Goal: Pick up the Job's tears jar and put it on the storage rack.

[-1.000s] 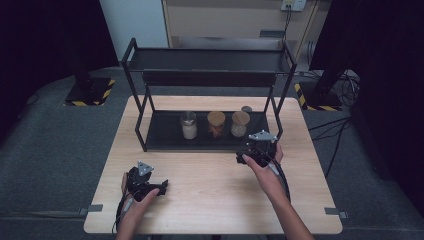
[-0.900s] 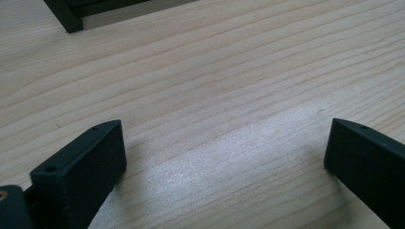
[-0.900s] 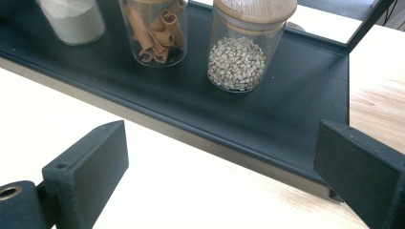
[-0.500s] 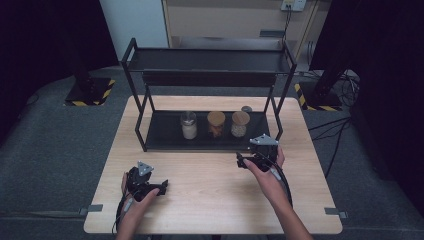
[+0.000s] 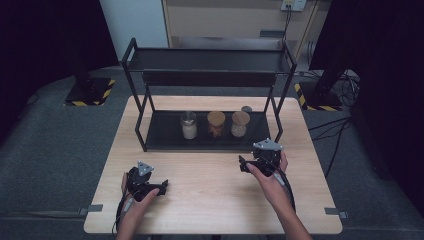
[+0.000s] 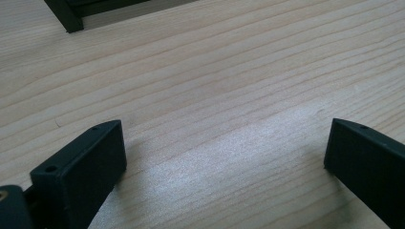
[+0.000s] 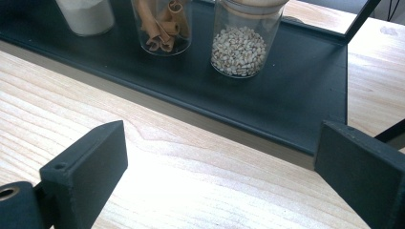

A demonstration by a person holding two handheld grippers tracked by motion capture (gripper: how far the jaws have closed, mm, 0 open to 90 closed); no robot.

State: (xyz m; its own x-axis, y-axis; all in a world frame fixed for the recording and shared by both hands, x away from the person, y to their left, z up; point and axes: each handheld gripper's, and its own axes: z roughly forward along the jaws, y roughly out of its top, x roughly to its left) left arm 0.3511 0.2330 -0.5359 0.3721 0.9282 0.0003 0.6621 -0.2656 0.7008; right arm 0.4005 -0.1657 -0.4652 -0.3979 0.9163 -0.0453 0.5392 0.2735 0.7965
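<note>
Jaws of both grippers stand released with nothing between them: the right gripper (image 5: pixel 243 165) hovers near the surface's (image 5: pixel 220 195) right edge, just before the black rack's (image 5: pixel 150 145) lower shelf, the left gripper (image 5: pixel 161 187) near the front left corner. From above, three jars line that shelf. Its own camera brings them close: the grain jar (image 7: pixel 241 40), clear glass under a pale wooden lid, holds whitish kernels, beside the jar of curled brown sticks (image 7: pixel 162 26) and the white-powder jar (image 7: pixel 88 14). Bare wood grain runs between the left jaws.
</note>
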